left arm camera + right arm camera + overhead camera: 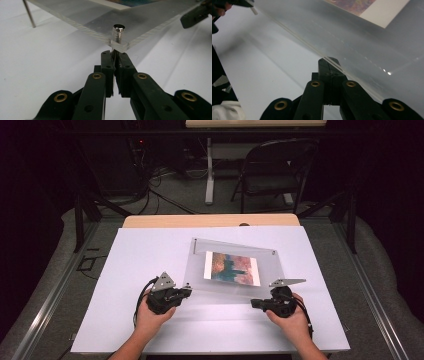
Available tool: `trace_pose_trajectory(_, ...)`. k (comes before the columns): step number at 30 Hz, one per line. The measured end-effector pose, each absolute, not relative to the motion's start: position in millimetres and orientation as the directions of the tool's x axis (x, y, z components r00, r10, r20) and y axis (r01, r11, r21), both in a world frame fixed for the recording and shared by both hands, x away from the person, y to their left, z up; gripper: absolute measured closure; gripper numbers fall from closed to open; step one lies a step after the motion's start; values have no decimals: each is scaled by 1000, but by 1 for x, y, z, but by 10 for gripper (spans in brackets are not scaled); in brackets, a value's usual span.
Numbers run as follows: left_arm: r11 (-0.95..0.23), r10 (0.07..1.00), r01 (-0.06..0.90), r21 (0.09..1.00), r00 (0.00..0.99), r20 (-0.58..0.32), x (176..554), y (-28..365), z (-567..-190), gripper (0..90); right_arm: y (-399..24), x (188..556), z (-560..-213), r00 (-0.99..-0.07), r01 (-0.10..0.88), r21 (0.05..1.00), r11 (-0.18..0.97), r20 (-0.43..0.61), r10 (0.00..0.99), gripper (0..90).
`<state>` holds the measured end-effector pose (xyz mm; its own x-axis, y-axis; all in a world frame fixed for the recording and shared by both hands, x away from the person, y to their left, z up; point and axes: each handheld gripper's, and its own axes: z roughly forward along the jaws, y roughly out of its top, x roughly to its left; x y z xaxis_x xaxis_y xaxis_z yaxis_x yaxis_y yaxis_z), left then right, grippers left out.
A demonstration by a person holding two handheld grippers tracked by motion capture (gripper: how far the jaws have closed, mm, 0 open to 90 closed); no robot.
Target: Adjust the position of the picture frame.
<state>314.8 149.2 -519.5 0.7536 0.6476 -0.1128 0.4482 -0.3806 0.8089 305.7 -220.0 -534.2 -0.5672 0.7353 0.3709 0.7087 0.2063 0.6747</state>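
1. High view: a clear acrylic frame (235, 270) holding a colourful print (232, 268) sits mid-table on the white board (125, 285), tipped so its near edge is raised. The left gripper (186, 291) meets its near left corner and the right gripper (254, 303) its near right edge; both sets of jaw tips are too small to read here. A folding chair (272, 170) stands beyond in the dark.
2. Left gripper view: the jaws are pressed together on the thin metal standoff pin (116, 35) under the frame's corner. The print is cut off at the top.
3. Right gripper view: the jaws sit closed at the frame's edge; whether they pinch it is hard to tell.
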Motion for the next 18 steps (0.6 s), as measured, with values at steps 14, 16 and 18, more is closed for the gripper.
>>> trace_pose_trajectory(14,-404,600,435,805,790,-126,300,135,-525,854,-232,350,-535,-492,752,641,156,387,780,900)
trace_pose_trajectory(16,-406,595,436,803,793,-129,298,133,-526,854,-232,356,-536,-485,755,637,155,382,787,900)
trace_pose_trajectory(18,-413,585,432,801,801,-130,297,130,-526,854,-233,362,-537,-475,759,634,146,386,791,900)
